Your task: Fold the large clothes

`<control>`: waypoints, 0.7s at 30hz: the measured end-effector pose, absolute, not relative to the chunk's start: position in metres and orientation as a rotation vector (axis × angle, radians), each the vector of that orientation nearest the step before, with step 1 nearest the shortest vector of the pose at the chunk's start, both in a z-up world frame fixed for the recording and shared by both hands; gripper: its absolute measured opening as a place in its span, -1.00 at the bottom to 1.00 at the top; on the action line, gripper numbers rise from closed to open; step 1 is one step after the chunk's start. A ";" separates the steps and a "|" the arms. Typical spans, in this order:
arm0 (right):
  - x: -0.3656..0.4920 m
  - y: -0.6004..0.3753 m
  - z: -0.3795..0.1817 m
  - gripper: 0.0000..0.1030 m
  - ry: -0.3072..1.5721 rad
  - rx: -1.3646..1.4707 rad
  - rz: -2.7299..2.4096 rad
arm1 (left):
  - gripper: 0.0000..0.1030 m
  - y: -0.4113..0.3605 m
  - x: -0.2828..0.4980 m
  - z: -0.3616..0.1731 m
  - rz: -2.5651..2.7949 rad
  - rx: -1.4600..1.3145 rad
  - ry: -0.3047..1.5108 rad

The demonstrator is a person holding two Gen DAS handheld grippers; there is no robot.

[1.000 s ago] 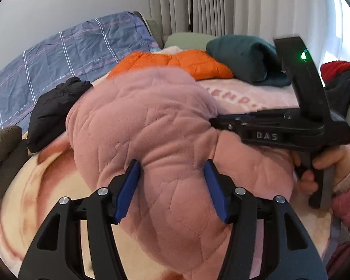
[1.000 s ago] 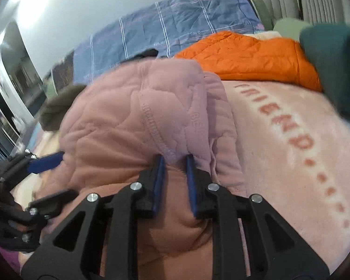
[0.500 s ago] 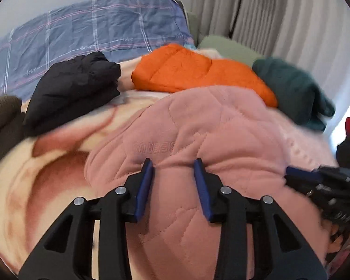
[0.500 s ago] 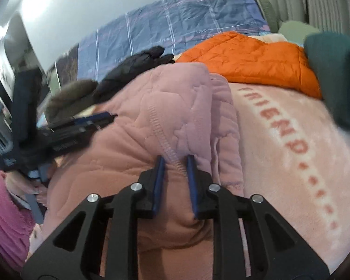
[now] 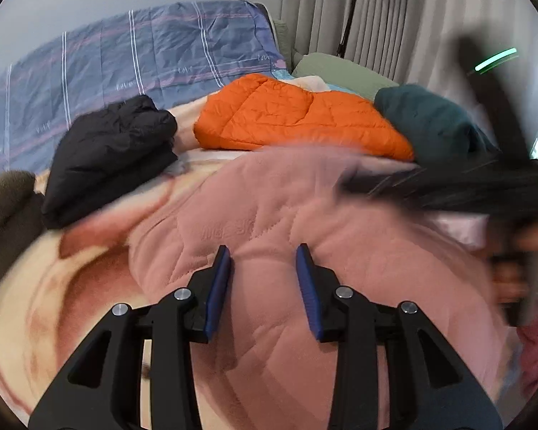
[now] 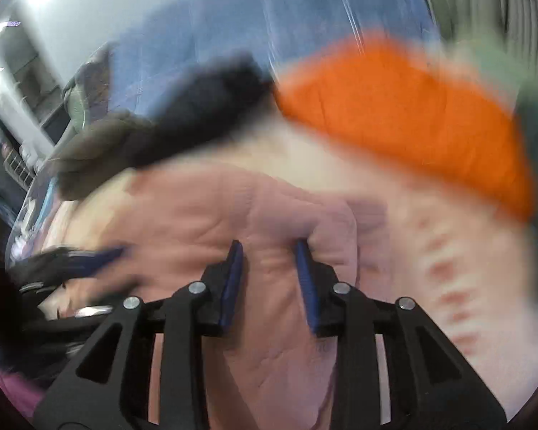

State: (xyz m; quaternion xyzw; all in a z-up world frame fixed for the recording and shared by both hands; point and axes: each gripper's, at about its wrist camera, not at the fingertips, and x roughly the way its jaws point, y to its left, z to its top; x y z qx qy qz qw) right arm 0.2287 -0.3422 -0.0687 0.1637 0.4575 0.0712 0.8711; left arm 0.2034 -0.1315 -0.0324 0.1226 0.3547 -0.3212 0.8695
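Note:
A pink quilted fleece garment [image 5: 305, 222] lies bundled on the bed's pink blanket [image 6: 466, 286]. My left gripper [image 5: 264, 268] is partly open, its blue pads against the garment's top without pinching it. My right gripper [image 6: 269, 261] is partly open with a fold of the same pink garment [image 6: 233, 215] between its blue pads. The right gripper shows blurred at the right of the left wrist view [image 5: 448, 186]. The left gripper shows blurred at the left of the right wrist view [image 6: 71, 261].
Folded clothes lie at the back of the bed: a black jacket [image 5: 107, 154], an orange puffer jacket [image 5: 297, 118], a dark teal garment [image 5: 434, 122] and a brown fleece [image 5: 3, 208]. A blue plaid quilt [image 5: 125, 71] is behind them, and grey curtains [image 5: 394, 18] at the right.
The pink garment has come down from a raised bundle onto the bed. Both grippers' jaws have widened; the right one has loosened its pinch on the fold and is moving fast.

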 end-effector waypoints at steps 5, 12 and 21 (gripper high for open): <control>0.212 -0.366 -0.082 -0.59 0.875 0.477 0.174 | -0.21 -0.132 0.209 -0.045 -0.710 0.233 0.704; 0.206 -0.348 -0.071 -0.59 0.848 0.370 0.122 | -0.21 -0.113 0.207 -0.025 -0.720 0.103 0.743; 0.207 -0.356 -0.070 -0.58 0.850 0.417 0.142 | -0.08 -0.139 0.156 -0.048 -0.831 0.253 0.703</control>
